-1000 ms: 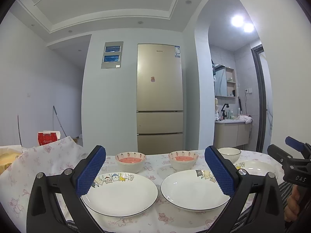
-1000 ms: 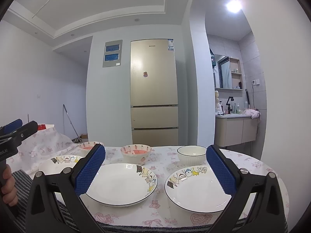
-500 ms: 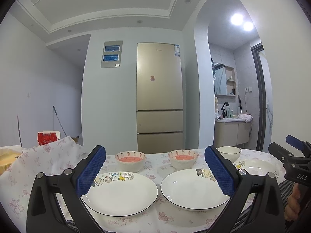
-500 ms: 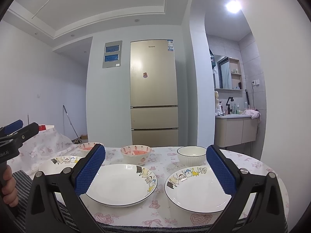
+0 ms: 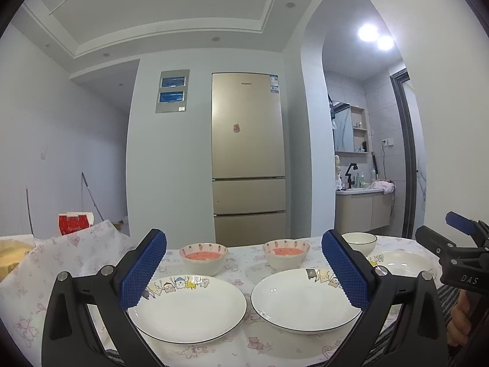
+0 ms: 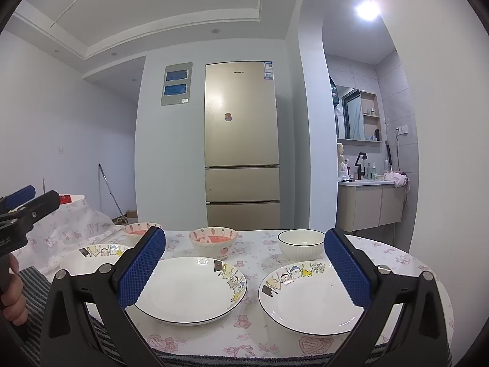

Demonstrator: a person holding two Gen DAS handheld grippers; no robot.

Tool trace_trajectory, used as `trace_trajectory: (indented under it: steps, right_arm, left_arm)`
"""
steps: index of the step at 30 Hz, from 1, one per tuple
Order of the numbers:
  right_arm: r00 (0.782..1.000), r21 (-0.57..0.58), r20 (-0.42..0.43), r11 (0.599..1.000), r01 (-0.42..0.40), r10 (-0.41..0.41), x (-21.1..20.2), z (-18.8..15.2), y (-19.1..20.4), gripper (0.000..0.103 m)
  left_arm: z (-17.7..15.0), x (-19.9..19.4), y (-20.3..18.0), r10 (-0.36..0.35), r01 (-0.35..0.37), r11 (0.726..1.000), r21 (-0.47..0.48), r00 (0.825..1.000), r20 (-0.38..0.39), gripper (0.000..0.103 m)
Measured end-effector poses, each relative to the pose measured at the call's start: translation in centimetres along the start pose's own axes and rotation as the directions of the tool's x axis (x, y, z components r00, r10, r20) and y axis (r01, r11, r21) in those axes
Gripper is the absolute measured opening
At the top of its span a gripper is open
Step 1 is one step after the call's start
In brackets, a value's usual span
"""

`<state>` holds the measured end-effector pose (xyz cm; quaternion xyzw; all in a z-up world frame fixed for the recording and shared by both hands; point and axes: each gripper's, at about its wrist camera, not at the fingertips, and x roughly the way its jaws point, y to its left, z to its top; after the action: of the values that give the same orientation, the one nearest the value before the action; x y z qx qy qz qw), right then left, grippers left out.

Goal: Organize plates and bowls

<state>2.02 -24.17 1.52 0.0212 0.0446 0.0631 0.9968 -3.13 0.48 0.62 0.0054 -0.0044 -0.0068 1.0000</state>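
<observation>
Three plates, three bowls, nothing lifted yet

Six pieces sit on the floral tablecloth [image 6: 269,330]. Front row: left plate [image 5: 189,309], middle plate [image 6: 189,290], right plate [image 6: 308,299], each apart from the next. Back row: two pink-lined bowls [image 5: 203,258] [image 6: 213,241] and a plain white bowl [image 6: 301,243].

Left gripper [image 5: 244,267] hangs above the near table edge, jaws spread wide, holding nothing. Right gripper [image 6: 246,267] is likewise wide open and empty, framing the middle and right plates.

Judged step: approach for a first pick, probably stacking like with like.

Notes for doing it well:
- Plates are shallow and glazed, so they likely slip. Take one by the rim, one finger over the lip and one under, not across the full width.
- Lift clear before carrying sideways; the neighbouring rims are near.
- Set down centred on the next plate and lower flat to avoid a clack or chip.
- Cloth may drag and bunch if a plate is slid.
- Pink bowls look a matching pair and should nest.
</observation>
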Motion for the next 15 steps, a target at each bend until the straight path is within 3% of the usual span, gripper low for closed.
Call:
trace_trajectory:
  steps: [12,15]
  right_arm:
    - [1.0,0.009,0.012,1.0,-0.002,0.002,-0.4,0.3,-0.1,0.103]
    - [0.999,-0.014,0.028,1.0,0.023,-0.023,-0.6,0.6,0.3,0.103]
  left_arm:
    - [0.7,-0.8,0.1,0.037,-0.037,0.999,-0.002,0.998,0.043,0.103]
    - [1.4,-1.4,0.7,0.052,-0.049,0.998,-0.042,0.997,0.061,0.103]
